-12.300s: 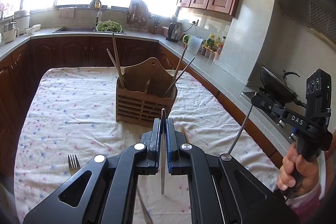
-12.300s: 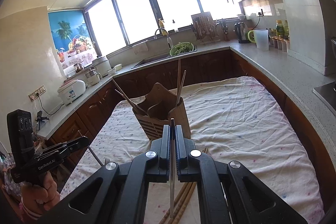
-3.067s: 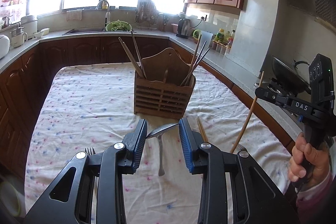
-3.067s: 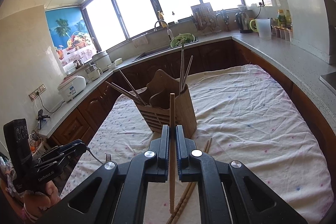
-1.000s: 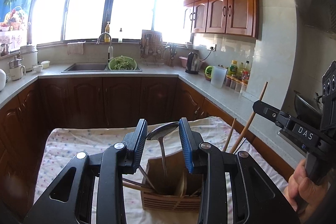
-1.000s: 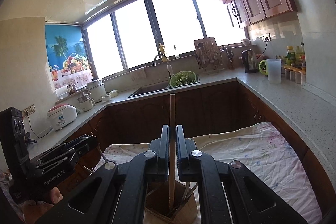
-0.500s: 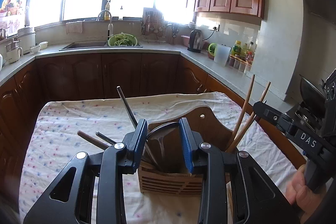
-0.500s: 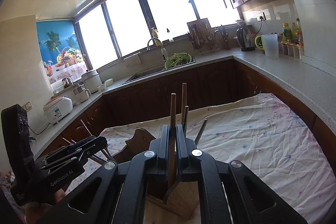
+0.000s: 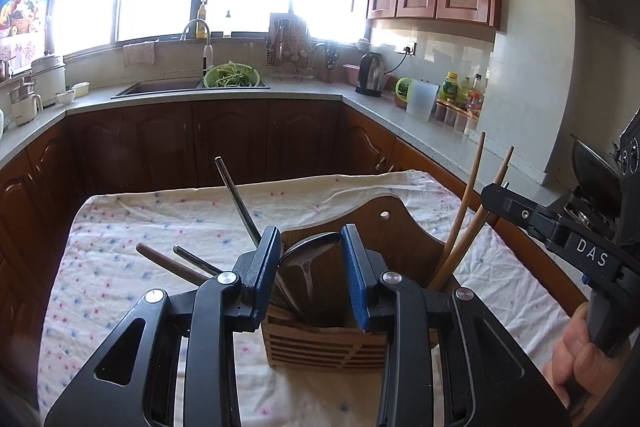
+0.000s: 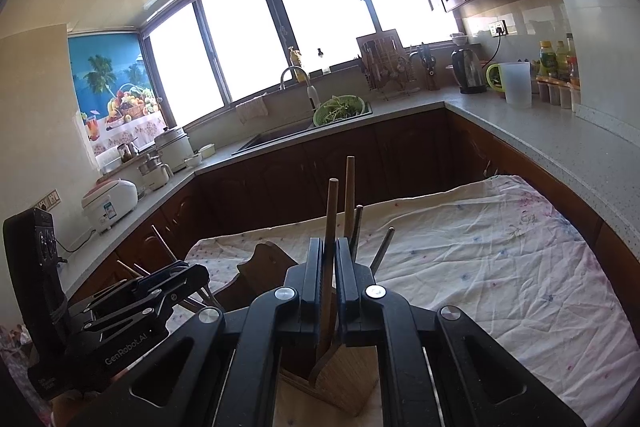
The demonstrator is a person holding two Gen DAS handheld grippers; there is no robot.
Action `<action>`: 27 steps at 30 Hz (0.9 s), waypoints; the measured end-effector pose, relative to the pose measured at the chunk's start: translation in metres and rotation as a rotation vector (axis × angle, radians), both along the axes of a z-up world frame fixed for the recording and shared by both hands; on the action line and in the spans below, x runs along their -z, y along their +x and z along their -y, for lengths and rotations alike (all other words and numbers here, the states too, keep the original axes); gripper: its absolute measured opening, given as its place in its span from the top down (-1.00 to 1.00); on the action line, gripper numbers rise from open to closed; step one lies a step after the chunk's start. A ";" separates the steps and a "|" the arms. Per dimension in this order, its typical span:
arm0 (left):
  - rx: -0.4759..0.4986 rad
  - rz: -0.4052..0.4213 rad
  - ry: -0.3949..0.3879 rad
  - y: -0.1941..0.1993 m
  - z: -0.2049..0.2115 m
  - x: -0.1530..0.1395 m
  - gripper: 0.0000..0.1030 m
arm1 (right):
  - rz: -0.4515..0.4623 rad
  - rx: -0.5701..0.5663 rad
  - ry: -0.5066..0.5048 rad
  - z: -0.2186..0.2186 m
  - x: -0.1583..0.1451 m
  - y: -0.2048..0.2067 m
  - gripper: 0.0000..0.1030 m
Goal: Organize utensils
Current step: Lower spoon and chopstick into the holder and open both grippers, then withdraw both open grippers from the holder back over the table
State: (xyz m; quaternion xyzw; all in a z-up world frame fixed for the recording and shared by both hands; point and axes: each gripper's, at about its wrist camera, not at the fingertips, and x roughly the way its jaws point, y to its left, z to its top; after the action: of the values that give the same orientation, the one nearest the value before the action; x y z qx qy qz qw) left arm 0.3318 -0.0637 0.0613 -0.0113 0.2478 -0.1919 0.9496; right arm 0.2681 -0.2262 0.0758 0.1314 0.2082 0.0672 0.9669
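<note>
Both tools are now lowering toward the wooden holder [image 9: 324,343] at lower centre, left tool [image 9: 310,267] pinching a spoon [image 9: 308,251], right tool [image 10: 330,267] pressed on a chopstick [image 10: 331,211] (releasing crookedly risks snagging the holder's divider).

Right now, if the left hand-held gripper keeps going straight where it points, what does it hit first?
Probably the wooden utensil holder. The left hand-held gripper, pinching the metal spoon by its bowl, aims at the holder's tall back panel; depth is unclear.
</note>
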 end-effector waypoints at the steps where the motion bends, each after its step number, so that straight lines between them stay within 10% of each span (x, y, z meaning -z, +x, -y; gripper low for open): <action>1: 0.001 -0.001 0.002 0.000 0.000 0.000 0.40 | -0.001 -0.001 -0.001 0.000 0.000 0.000 0.88; 15: -0.010 -0.006 0.002 -0.002 -0.002 -0.001 0.39 | -0.023 -0.008 0.017 0.004 0.002 0.001 0.76; 27: -0.007 0.037 -0.036 -0.024 -0.005 -0.016 -0.09 | 0.050 0.024 0.077 0.021 -0.020 -0.024 0.06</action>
State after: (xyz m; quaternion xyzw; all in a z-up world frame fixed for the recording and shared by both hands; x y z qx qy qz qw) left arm 0.3079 -0.0589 0.0778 -0.0260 0.2268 -0.1932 0.9543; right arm 0.2439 -0.2475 0.0959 0.1691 0.1795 0.0668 0.9668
